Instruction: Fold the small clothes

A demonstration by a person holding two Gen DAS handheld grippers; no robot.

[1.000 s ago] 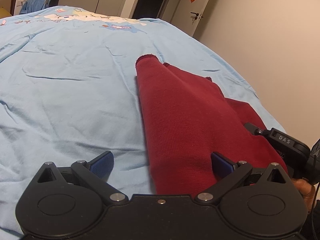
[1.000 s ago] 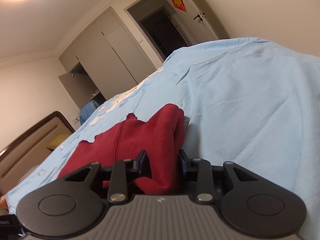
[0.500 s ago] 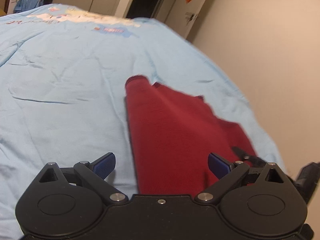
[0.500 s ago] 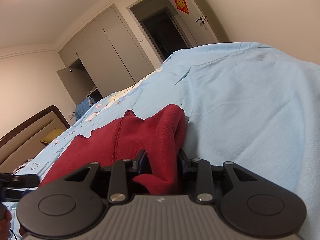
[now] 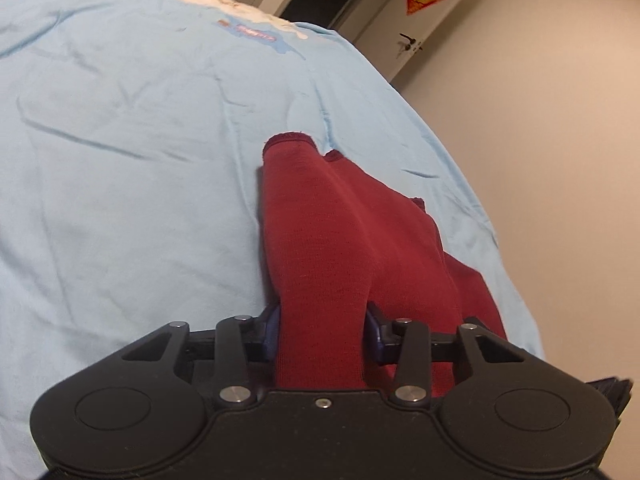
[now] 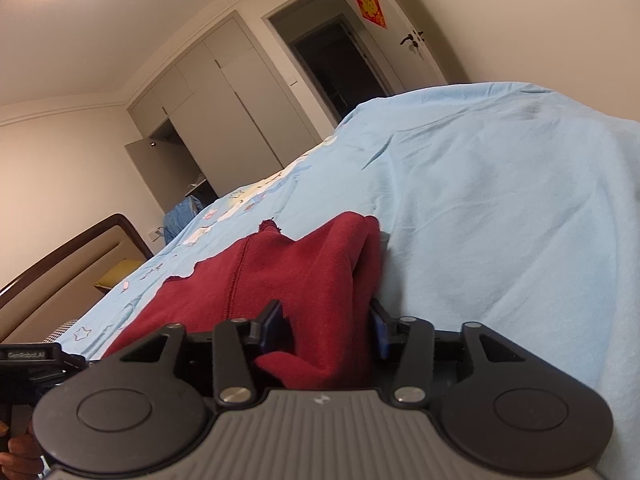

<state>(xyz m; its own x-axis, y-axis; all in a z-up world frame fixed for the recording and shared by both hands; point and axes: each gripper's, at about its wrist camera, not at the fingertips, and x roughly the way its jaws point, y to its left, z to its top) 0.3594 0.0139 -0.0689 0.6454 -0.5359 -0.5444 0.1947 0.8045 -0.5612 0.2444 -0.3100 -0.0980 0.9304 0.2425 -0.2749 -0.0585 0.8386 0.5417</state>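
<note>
A dark red knit garment (image 5: 352, 232) lies on the light blue bedsheet (image 5: 120, 184), stretching away from me with a cuff-like end at its far tip. My left gripper (image 5: 322, 328) is shut on the garment's near edge, cloth bunched between its blue pads. In the right wrist view the same red garment (image 6: 288, 272) rises in a fold from the bedsheet (image 6: 500, 208), and my right gripper (image 6: 330, 328) is shut on that near fold. The other gripper's black body shows at the lower left of that view.
The bed's edge runs along the right, close to a beige wall (image 5: 560, 140). A door (image 6: 416, 44) with a red paper square, a dark doorway and grey wardrobes (image 6: 224, 120) stand beyond the bed. A wooden headboard (image 6: 60, 256) is at left.
My left gripper was open over the garment's near edge; it has closed on the cloth. The right gripper keeps its hold on the fold and has barely moved.
</note>
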